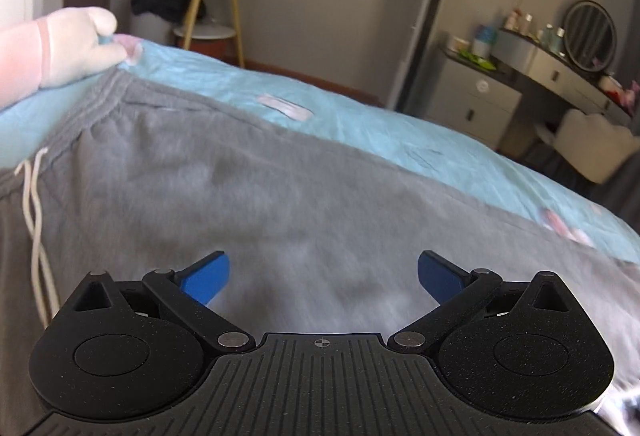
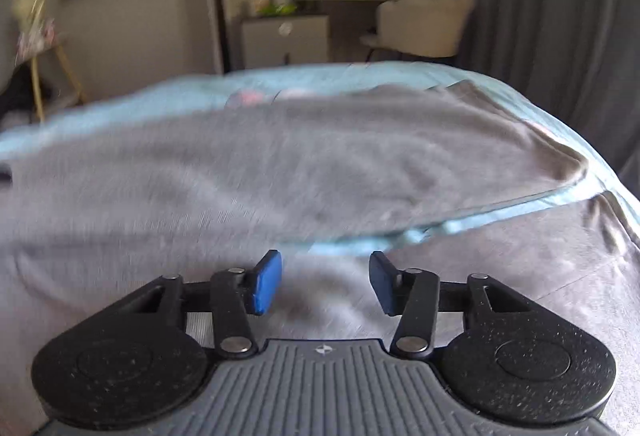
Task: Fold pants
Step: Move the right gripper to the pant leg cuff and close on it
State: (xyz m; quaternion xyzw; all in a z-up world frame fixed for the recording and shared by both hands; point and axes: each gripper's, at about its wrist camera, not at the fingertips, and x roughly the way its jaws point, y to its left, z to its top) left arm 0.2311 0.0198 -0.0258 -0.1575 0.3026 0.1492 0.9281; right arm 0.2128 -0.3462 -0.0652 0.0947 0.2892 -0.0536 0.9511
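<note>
Grey sweatpants (image 1: pixel 248 188) lie spread on a light blue bedsheet (image 1: pixel 360 124). Their waistband and white drawstring (image 1: pixel 34 196) are at the left of the left wrist view. My left gripper (image 1: pixel 322 278) hovers over the seat of the pants, wide open, with nothing between its blue pads (image 1: pixel 206 278). In the blurred right wrist view a pant leg (image 2: pixel 320 164) runs across the bed to its hem (image 2: pixel 560 156) at the right. My right gripper (image 2: pixel 325 284) is over grey cloth near the front, jaws about half apart, gripping nothing.
A pale pink-and-white soft shape (image 1: pixel 68 48), a plush toy or a gloved hand, rests at the waistband corner. Beyond the bed stand a side table (image 1: pixel 216 4), a dresser with a round mirror (image 1: pixel 590 32) and a chair (image 2: pixel 424 24). Dark curtains (image 2: pixel 560 16) hang on the right.
</note>
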